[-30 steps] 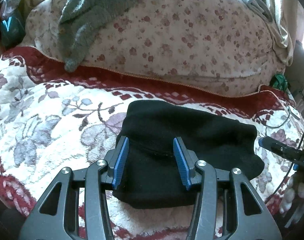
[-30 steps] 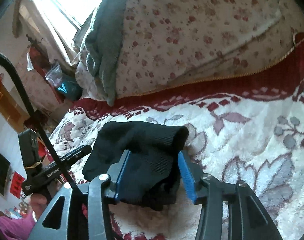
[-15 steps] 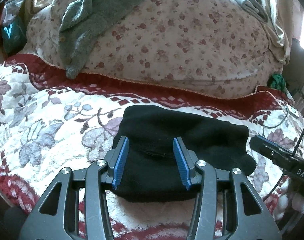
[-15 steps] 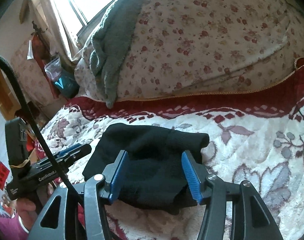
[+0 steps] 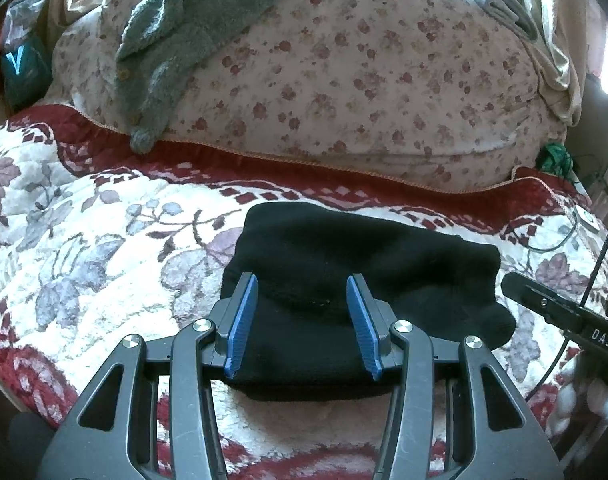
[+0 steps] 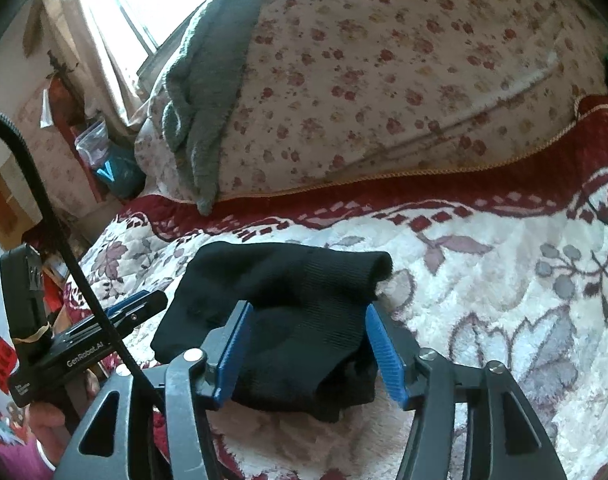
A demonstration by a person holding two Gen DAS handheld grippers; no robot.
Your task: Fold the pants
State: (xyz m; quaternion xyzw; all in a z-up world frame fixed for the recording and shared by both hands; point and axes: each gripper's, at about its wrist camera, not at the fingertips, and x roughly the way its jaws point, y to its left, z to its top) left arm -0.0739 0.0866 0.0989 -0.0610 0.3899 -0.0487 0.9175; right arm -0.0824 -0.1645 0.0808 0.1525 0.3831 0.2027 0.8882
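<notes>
The pants (image 5: 344,280), folded compact on the bed (image 5: 84,264), are released: the right gripper (image 6: 308,344) at 6 o'clock has just been opening around the cloth, and the left gripper (image 5: 302,320) is held unclenched.

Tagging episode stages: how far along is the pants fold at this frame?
Done: the black pants lie in a compact folded bundle on the floral blanket. In hand: nothing looks gripped. The right hand-held gripper has just been opening, cloth between its jaws; the left hand-held gripper stands open over the bundle. Left: probably just withdrawing, maybe tidying the raised edge.
</notes>
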